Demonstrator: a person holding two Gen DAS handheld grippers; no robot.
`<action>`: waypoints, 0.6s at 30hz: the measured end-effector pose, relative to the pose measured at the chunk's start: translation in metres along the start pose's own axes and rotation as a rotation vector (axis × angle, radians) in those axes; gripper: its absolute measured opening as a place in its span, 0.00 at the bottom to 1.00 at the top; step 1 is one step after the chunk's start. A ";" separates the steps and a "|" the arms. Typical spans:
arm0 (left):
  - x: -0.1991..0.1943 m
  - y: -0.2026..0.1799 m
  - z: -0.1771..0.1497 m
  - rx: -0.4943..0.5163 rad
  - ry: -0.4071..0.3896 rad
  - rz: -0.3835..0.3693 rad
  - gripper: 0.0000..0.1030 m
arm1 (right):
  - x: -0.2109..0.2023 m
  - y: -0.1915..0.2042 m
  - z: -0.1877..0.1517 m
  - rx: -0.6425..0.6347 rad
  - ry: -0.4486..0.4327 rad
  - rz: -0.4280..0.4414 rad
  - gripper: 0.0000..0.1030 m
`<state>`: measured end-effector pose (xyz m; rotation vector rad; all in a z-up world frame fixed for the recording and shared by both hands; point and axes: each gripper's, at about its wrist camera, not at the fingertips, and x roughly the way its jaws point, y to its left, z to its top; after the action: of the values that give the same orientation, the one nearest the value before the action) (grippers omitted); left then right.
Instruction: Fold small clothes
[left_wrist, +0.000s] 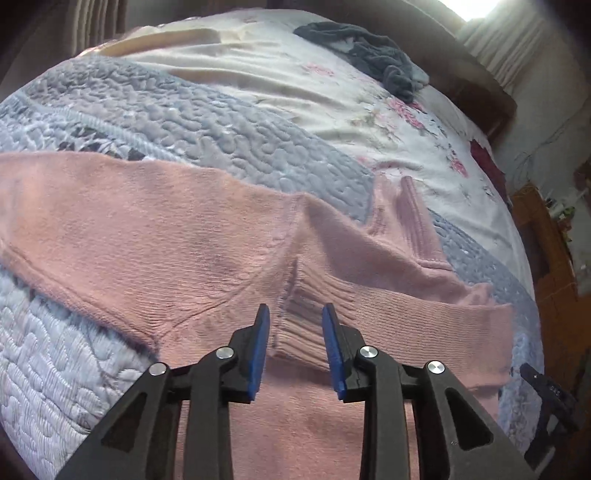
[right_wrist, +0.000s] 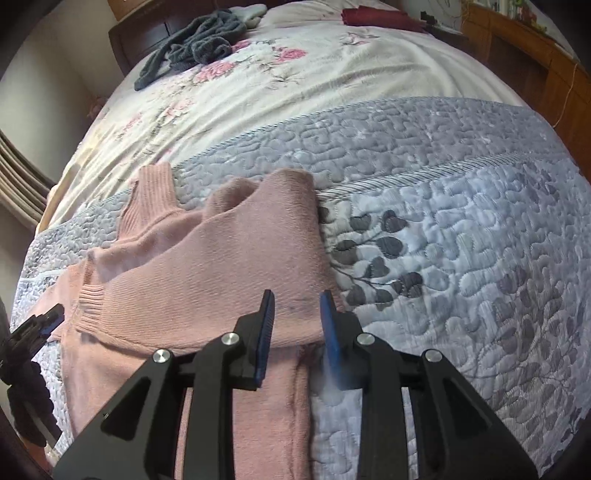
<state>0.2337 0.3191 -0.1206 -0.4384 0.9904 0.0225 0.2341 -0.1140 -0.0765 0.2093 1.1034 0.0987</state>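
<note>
A pink knit sweater (left_wrist: 155, 229) lies on a quilted grey bedspread (left_wrist: 229, 125). One sleeve is folded across its body, with the ribbed cuff (left_wrist: 303, 325) just ahead of my left gripper (left_wrist: 295, 314), which is open and hovers over the cuff. In the right wrist view the same sweater (right_wrist: 236, 258) shows its ribbed collar (right_wrist: 155, 192) at the far left. My right gripper (right_wrist: 297, 299) is open above the sweater's right edge, one blue pad over the knit and the other over the quilt. The left gripper (right_wrist: 44, 325) shows at the left edge there.
A dark grey garment (right_wrist: 199, 44) lies crumpled on the floral sheet (right_wrist: 295, 85) near the wooden headboard (left_wrist: 472, 85). A dark red cloth (right_wrist: 376, 16) sits at the bed's far corner. Wooden furniture (right_wrist: 535, 62) stands along the bed's side.
</note>
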 end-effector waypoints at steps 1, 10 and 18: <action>0.005 -0.012 0.000 0.029 0.007 -0.006 0.40 | 0.002 0.005 -0.001 -0.014 0.008 0.010 0.26; 0.061 -0.010 -0.014 0.055 0.095 0.042 0.40 | 0.051 0.011 -0.015 -0.036 0.133 -0.038 0.25; 0.030 -0.003 -0.012 0.054 0.068 0.041 0.40 | 0.041 0.026 -0.012 -0.064 0.104 -0.051 0.34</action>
<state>0.2411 0.3070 -0.1493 -0.3716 1.0639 0.0176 0.2423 -0.0798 -0.1122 0.1201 1.2070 0.1002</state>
